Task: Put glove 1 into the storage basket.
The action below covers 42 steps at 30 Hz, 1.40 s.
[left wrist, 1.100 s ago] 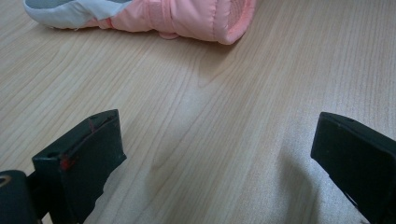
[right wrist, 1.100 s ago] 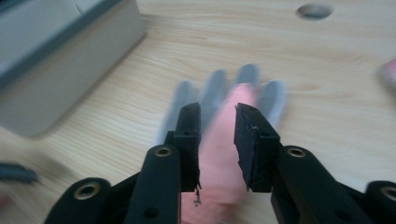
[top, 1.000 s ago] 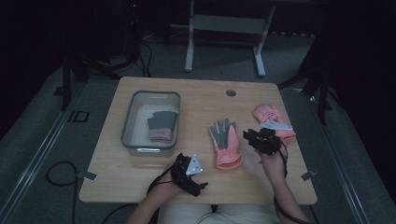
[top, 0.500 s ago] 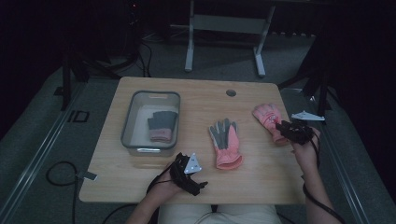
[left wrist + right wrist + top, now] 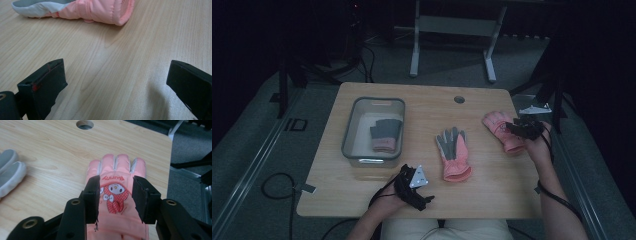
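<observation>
Fingers [image 5: 91,195] of the right gripper [image 5: 115,197], just opened further, are held spread over a pink glove [image 5: 116,220] printed with a bunny; left gripper [image 5: 117,87] is spread wide.

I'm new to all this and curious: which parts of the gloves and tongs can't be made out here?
- Pink glove, right gripper view: cuff cut off by the bottom edge; whether the right tongs touch it is unclear.
- Middle glove, left gripper view: fingers cut off by the top edge.
- Glove in the bin, high view: too dim and small for detail.
</observation>
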Tool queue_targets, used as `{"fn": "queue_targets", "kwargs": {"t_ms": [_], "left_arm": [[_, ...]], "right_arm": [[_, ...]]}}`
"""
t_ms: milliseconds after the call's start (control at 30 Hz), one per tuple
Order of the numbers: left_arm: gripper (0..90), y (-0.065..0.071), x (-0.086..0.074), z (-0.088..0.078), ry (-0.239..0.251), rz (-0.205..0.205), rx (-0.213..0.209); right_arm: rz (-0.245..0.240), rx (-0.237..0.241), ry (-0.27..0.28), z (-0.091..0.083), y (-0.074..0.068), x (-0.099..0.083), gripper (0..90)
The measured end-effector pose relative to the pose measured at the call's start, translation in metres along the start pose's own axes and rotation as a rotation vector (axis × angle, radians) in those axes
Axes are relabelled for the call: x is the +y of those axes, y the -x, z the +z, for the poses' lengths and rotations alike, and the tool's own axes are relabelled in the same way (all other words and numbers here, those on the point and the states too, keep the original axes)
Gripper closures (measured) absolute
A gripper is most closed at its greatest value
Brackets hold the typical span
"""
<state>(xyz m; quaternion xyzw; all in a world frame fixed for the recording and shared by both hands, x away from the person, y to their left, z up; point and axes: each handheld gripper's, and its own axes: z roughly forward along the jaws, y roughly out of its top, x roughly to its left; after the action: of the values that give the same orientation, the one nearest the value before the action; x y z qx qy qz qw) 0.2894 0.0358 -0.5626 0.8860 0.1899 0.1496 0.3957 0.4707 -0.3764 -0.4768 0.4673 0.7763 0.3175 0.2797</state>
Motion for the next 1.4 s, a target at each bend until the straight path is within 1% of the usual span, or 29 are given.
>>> {"fn": "queue_targets", "kwargs": {"t_ms": [67,133,167,233,267,333,367,400,433,467,533,667,700,767,833,933,967,1000,1033,1100,1167,1300,1333,1400], "left_arm": [[1.8,0.000,0.000,0.000,0.004,-0.003,-0.002],[1.8,-0.001,0.000,0.000,0.002,-0.008,-0.006],[1.8,-0.001,0.000,0.000,0.002,-0.010,-0.004],[1.8,-0.002,0.000,-0.001,0.009,-0.020,-0.006],[1.8,-0.001,0.000,-0.001,0.013,-0.020,-0.005],[1.8,-0.001,0.000,0.000,0.007,-0.017,-0.004],[1.8,-0.001,0.000,0.000,0.006,-0.016,-0.002],[1.8,-0.002,0.000,0.000,0.008,-0.018,-0.003],[1.8,-0.002,0.000,0.000,0.010,-0.022,-0.002],[1.8,-0.002,0.000,0.000,0.012,-0.023,-0.003],[1.8,-0.002,-0.001,0.000,0.010,-0.021,-0.003],[1.8,-0.001,-0.002,0.001,0.007,-0.017,0.005],[1.8,-0.001,-0.002,0.000,0.005,-0.016,0.002],[1.8,-0.001,-0.001,0.000,0.012,-0.020,0.004],[1.8,-0.001,-0.001,0.000,0.011,-0.014,0.005],[1.8,0.000,-0.002,0.001,0.001,-0.004,0.006],[1.8,0.000,-0.002,0.001,0.001,-0.006,0.006],[1.8,0.000,-0.002,0.001,0.002,-0.006,0.004],[1.8,0.000,-0.002,0.001,0.005,-0.007,0.005],[1.8,-0.001,-0.002,0.001,0.006,-0.012,0.005],[1.8,-0.001,-0.002,0.001,0.005,-0.010,0.006],[1.8,0.000,-0.002,0.001,0.003,-0.006,0.007],[1.8,0.000,-0.002,0.001,0.002,-0.002,0.007],[1.8,0.000,-0.002,0.001,0.002,-0.003,0.008]], "right_arm": [[-0.001,-0.002,-0.019,0.008,0.003,0.001,56.5],[-0.015,-0.007,-0.037,0.016,0.005,0.000,56.3],[-0.014,-0.012,-0.045,0.021,0.007,0.000,56.2],[-0.008,-0.011,-0.064,0.028,0.010,0.000,55.4],[-0.006,-0.013,-0.070,0.031,0.011,0.000,55.4],[0.015,0.003,-0.098,0.039,0.015,-0.001,54.8],[0.018,-0.001,-0.105,0.042,0.015,-0.003,54.2],[0.019,0.005,-0.123,0.047,0.016,-0.005,53.9],[0.018,0.014,-0.132,0.050,0.016,-0.006,53.2],[-0.001,0.010,-0.139,0.054,0.015,-0.009,53.1],[-0.009,0.011,-0.148,0.057,0.014,-0.011,54.8],[-0.032,0.010,-0.146,0.060,0.013,-0.015,58.2],[-0.013,0.021,-0.150,0.060,0.014,-0.016,64.9],[-0.014,0.021,-0.152,0.060,0.013,-0.016,70.9],[-0.028,0.016,-0.159,0.060,0.011,-0.015,75.2],[0.000,0.020,-0.155,0.056,0.011,-0.012,81.9],[0.009,0.014,-0.156,0.052,0.011,-0.010,83.1],[0.026,0.016,-0.152,0.047,0.010,-0.007,83.6],[0.056,0.021,-0.146,0.042,0.010,-0.006,84.0],[0.098,0.020,-0.117,0.030,0.007,-0.002,84.4],[0.129,0.009,-0.104,0.017,0.002,0.001,84.7],[0.172,0.012,-0.070,-0.009,-0.011,0.007,84.8],[0.190,0.010,-0.057,-0.015,-0.015,0.007,84.8],[0.202,0.003,-0.042,-0.028,-0.022,0.007,84.8]]}}
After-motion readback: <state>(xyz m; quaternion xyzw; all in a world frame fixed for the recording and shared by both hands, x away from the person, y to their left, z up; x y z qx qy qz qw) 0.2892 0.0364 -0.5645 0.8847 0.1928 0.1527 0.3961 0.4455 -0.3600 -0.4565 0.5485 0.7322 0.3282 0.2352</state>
